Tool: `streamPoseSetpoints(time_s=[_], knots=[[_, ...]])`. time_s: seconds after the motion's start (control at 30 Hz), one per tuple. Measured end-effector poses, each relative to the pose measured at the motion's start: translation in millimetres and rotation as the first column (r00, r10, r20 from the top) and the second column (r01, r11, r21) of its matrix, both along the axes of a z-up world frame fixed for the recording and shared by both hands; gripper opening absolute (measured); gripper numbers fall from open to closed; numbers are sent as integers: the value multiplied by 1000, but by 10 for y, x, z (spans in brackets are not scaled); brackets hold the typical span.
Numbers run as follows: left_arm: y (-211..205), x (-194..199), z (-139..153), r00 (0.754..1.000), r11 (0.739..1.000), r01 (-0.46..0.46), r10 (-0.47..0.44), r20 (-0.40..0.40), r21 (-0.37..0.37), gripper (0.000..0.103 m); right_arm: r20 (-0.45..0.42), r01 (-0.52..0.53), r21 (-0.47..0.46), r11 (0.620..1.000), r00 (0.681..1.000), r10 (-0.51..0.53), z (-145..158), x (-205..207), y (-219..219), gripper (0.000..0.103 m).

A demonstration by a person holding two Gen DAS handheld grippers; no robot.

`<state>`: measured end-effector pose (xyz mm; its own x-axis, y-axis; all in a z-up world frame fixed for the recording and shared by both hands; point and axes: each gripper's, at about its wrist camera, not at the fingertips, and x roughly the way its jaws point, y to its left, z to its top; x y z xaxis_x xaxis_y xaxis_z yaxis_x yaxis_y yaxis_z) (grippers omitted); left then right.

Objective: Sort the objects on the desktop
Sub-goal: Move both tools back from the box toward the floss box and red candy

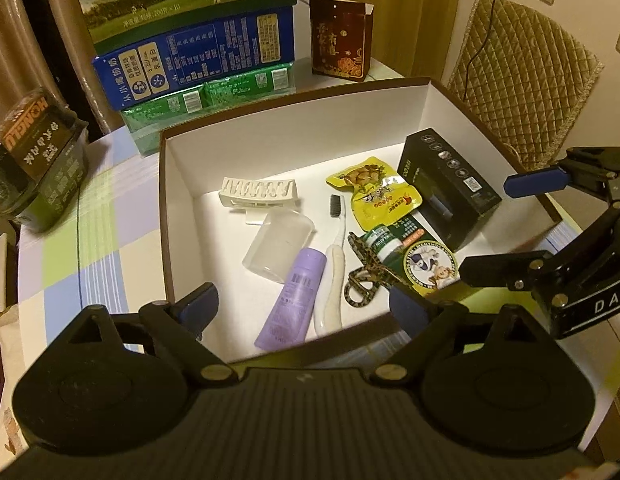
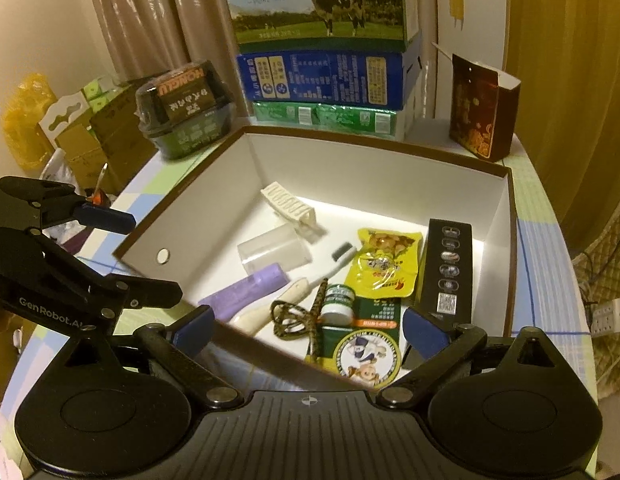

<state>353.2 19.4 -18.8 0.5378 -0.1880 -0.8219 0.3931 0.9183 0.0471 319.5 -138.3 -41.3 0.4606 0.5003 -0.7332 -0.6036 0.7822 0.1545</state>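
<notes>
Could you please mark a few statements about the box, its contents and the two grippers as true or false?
1. The toothbrush lies inside the box. True.
2. The left gripper holds the purple tube. False: its jaws are open and empty.
3. The clear cup stands upright. False: it lies on its side.
4. The right gripper is open. True.
5. The black carton sits outside the box. False: it is inside.

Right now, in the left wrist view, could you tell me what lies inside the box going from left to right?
Clear plastic cup → purple tube → white toothbrush → leopard-print scissors → small green-and-white jar → black carton.
</notes>
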Motion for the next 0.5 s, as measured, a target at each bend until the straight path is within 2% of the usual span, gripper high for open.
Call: streamPoseSetpoints(time_s=[0.5], knots=[[32,-824,248,998,999,-24,25,51,-30,92,32,-32,18,999,999,31,183,-786,-166,98]])
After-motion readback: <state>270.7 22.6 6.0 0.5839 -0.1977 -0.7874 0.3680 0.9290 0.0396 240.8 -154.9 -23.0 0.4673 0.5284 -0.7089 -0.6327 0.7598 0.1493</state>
